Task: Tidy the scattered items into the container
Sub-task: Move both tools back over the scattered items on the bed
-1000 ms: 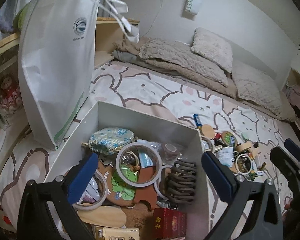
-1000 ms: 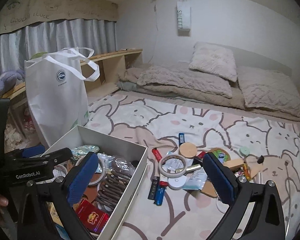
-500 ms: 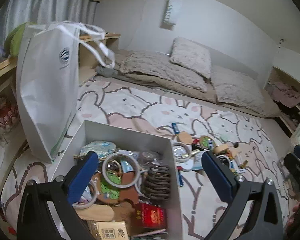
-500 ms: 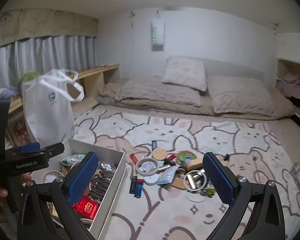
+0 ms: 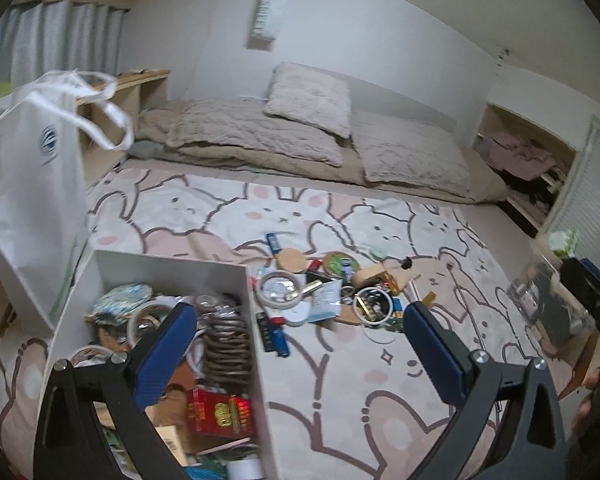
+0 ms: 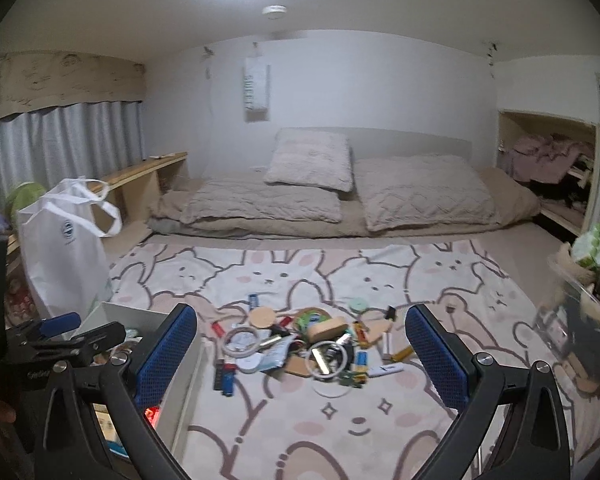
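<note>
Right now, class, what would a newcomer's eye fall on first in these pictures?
First, the jumble of small items scattered mid-blanket on the bunny-print blanket. Next, the white box at its left, already crammed with things, and the white tote bag standing behind it.

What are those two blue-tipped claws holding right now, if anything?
Nothing. The left gripper and the right gripper are both open and empty above the bed.

Both wrist views high, facing bed point(image 6: 340, 208); share item pile point(image 5: 324, 292).
</note>
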Demonstrator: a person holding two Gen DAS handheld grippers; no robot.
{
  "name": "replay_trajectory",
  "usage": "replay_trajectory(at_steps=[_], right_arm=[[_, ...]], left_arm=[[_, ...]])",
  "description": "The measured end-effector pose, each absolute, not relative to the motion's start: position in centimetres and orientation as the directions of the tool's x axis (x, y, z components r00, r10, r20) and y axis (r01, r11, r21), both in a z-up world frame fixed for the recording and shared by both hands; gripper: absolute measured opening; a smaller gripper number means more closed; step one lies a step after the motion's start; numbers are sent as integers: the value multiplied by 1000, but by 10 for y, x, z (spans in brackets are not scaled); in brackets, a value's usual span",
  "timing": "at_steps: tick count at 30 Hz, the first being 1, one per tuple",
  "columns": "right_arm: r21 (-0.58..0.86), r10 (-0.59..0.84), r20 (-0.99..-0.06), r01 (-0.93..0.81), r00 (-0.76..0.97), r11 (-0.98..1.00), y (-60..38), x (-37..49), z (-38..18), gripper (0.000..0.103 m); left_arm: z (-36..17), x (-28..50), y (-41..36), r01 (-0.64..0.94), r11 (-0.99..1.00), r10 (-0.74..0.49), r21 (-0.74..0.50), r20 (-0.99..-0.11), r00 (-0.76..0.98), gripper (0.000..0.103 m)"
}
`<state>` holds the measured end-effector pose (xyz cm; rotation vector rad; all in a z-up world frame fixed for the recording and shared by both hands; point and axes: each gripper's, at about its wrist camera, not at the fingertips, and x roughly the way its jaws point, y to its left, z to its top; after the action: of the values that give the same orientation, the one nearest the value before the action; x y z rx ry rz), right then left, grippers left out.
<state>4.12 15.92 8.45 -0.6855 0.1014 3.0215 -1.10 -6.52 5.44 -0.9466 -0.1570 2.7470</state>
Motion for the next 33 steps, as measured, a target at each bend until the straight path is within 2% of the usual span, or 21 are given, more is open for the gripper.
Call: replay_trajectory(at_steps=[15,25,33], right_arm=[[153,79,-541,-190,-837,-970,245,-10,7,103],[130,115,-616,-244,-780,-961,269,-51,-59,103],[93,138,-673,-268,-727,-959,273,-87,-107,103]], left_arm=[[7,-29,32,-280,-959,255,-39,-550,-795,103],[-45,-49,80,-334,-942,298,-44,-570,-765,103],[-88,-66,85,-316,-941,321,-119,-604,-730,103]])
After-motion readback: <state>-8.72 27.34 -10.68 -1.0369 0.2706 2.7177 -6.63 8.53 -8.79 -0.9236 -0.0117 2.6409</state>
